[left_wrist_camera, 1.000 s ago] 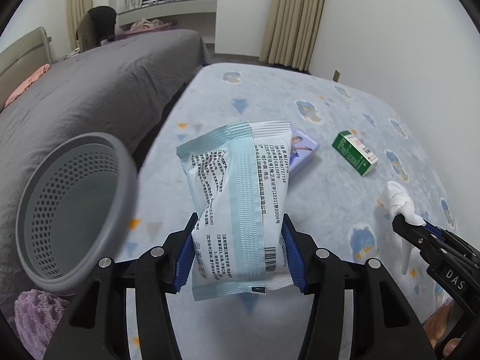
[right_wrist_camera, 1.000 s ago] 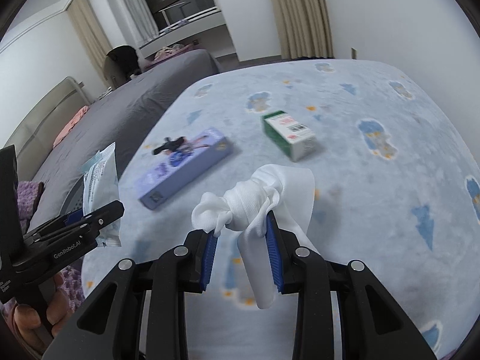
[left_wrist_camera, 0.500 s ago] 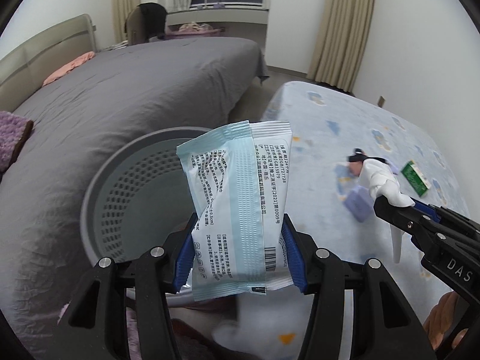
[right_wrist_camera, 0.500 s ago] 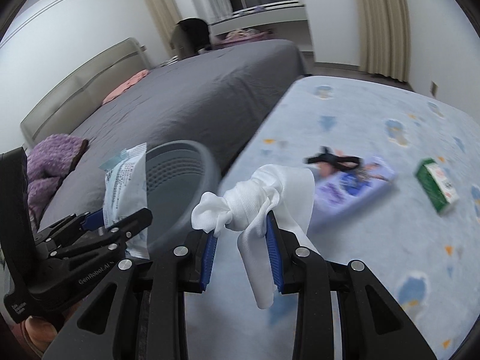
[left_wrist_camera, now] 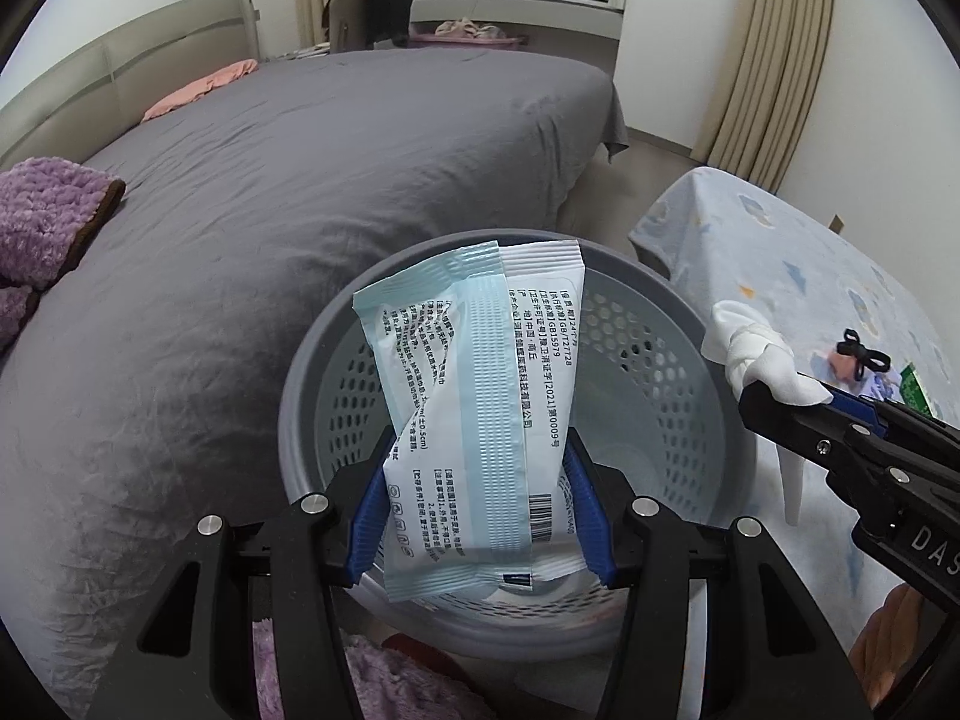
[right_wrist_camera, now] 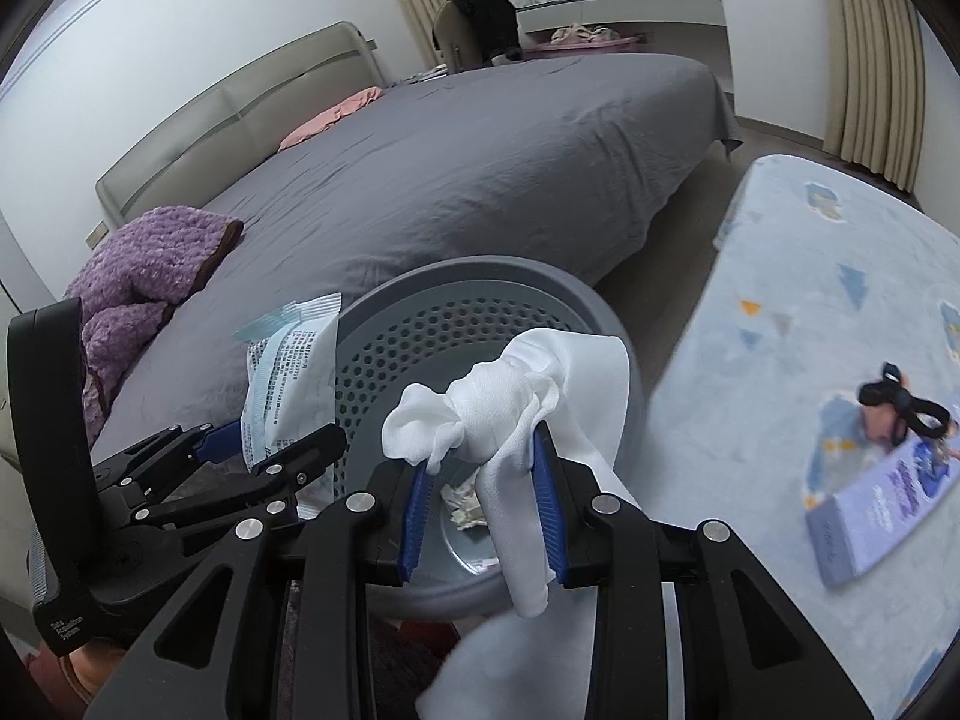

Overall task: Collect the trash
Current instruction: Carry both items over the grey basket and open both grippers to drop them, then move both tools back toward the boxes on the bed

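Observation:
My left gripper point(left_wrist_camera: 480, 480) is shut on a pale blue and white printed wrapper point(left_wrist_camera: 480, 396) and holds it upright over the mouth of the grey perforated basket point(left_wrist_camera: 708, 360). My right gripper point(right_wrist_camera: 483, 474) is shut on a knotted white tissue point(right_wrist_camera: 516, 396) and holds it over the same basket point(right_wrist_camera: 420, 324). Crumpled paper point(right_wrist_camera: 462, 501) lies in the basket's bottom. The right gripper with the tissue point(left_wrist_camera: 756, 360) shows at the right of the left wrist view. The left gripper with the wrapper point(right_wrist_camera: 288, 384) shows at the left of the right wrist view.
A grey bed point(left_wrist_camera: 300, 180) with a purple blanket point(left_wrist_camera: 42, 210) fills the left. A low table with a pale blue patterned cloth point(right_wrist_camera: 810, 312) is at the right; on it lie a purple box point(right_wrist_camera: 882, 510), a black clip point(right_wrist_camera: 900, 402) and a green box point(left_wrist_camera: 915, 387).
Both grippers have swung left from over the table to above the basket, each keeping its item. The basket is now centred under the wrapper and the tissue.

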`<state>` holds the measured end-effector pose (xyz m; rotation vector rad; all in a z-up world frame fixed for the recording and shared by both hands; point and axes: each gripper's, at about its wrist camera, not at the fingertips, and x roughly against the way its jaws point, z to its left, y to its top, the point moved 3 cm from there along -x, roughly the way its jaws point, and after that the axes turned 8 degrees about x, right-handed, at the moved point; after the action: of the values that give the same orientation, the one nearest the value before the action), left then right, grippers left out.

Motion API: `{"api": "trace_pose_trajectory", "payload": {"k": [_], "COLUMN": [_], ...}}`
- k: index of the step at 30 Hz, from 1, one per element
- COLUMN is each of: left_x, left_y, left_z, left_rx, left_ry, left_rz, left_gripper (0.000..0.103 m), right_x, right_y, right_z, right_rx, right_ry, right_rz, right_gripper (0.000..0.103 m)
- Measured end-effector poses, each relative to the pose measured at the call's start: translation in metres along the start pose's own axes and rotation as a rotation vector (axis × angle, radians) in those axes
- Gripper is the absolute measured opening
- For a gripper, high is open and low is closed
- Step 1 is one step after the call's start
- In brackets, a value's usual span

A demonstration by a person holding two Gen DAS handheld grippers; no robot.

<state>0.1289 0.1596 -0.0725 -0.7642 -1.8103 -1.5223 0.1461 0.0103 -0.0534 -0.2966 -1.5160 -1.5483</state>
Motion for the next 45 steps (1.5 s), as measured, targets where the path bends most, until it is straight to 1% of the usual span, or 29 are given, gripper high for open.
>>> {"api": "trace_pose_trajectory", "payload": {"k": [6, 9, 11, 12, 20, 25, 32, 38, 41, 45], "left_x": [-0.009, -0.01, -0.012, -0.012, -0.011, -0.008, 0.0, 0.008, 0.012, 0.017], "left_y": [0.008, 0.008, 0.007, 0.007, 0.005, 0.004, 0.003, 0.003, 0.002, 0.0], "left_z": [0.012, 0.015, 0.017, 0.019, 0.029, 0.028, 0.025, 0.02, 0.016, 0.009], "left_rx": [0.024, 0.026, 0.026, 0.029, 0.051, 0.05, 0.045, 0.039, 0.035, 0.024], "left_ry": [0.005, 0.013, 0.022, 0.027, 0.056, 0.061, 0.064, 0.068, 0.066, 0.06], "left_rz": [-0.001, -0.001, 0.0, 0.001, 0.002, -0.003, -0.012, -0.028, -0.034, -0.036], "left_gripper": [0.054, 0.063, 0.069, 0.071, 0.072, 0.076, 0.077, 0.084, 0.086, 0.088], "right_x": [-0.021, -0.026, -0.026, -0.025, -0.025, -0.024, -0.018, -0.008, 0.001, 0.014], "right_y": [0.005, 0.004, 0.004, 0.004, 0.001, -0.001, -0.003, -0.006, -0.008, -0.015], "right_z": [0.005, 0.006, 0.005, 0.004, 0.003, 0.004, 0.006, 0.006, 0.003, -0.003], "right_rx": [0.007, 0.011, 0.014, 0.014, 0.005, 0.003, 0.007, 0.005, -0.002, -0.015], "right_ry": [0.014, 0.015, 0.009, 0.003, -0.018, -0.025, -0.036, -0.055, -0.067, -0.089], "right_rz": [0.031, 0.041, 0.042, 0.039, 0.038, 0.042, 0.041, 0.031, 0.021, 0.011], "right_gripper": [0.032, 0.035, 0.043, 0.043, 0.044, 0.044, 0.044, 0.045, 0.049, 0.05]}}
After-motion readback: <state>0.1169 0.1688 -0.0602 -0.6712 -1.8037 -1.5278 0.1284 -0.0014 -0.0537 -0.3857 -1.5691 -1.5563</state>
